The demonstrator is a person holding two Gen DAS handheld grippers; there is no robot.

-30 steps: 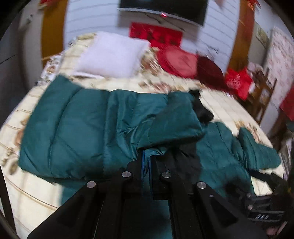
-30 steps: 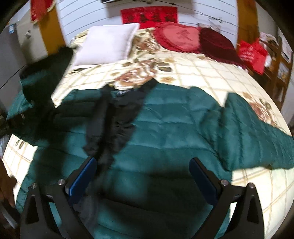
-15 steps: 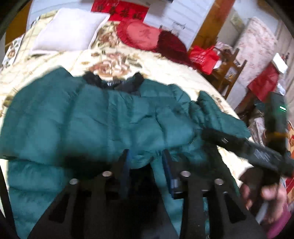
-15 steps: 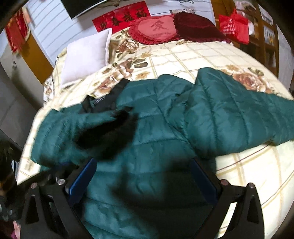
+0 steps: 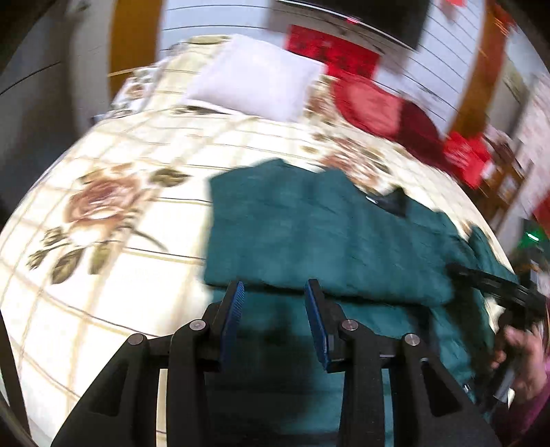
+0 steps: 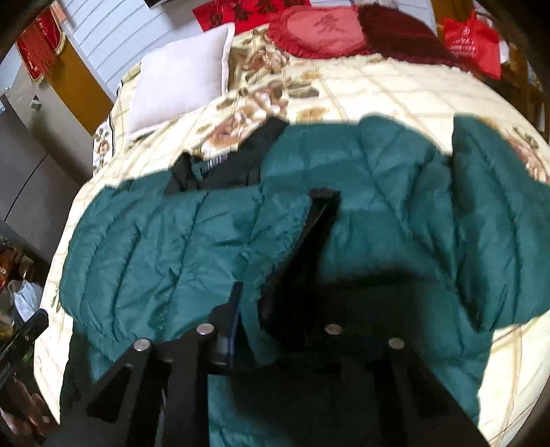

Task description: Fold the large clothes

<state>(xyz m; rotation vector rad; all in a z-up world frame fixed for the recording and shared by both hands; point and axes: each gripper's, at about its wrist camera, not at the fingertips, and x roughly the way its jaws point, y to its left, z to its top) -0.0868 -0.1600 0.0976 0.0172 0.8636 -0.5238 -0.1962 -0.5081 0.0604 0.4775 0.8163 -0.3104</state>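
A dark green puffer jacket [image 6: 378,213] with a black lining and collar [image 6: 240,165] lies spread on the bed; its left sleeve is folded across the body. It also shows in the left wrist view [image 5: 309,233]. My left gripper [image 5: 273,309] is open and empty, just above the jacket's near edge. My right gripper [image 6: 254,309] is shut on the jacket's folded front edge with the black placket [image 6: 309,233]. The right gripper also shows at the right edge of the left wrist view [image 5: 498,285], held in a hand.
The bed has a cream floral quilt [image 5: 103,213]. A white pillow [image 6: 182,75] and red cushions [image 6: 323,31] lie at the head. A red bag [image 6: 471,37] and wooden chair [image 5: 508,182] stand at the right. Clutter sits beside the bed at left [image 6: 13,275].
My left gripper has let go of the jacket and opened, pulling back to the left. My right gripper has closed on the jacket's folded front edge.
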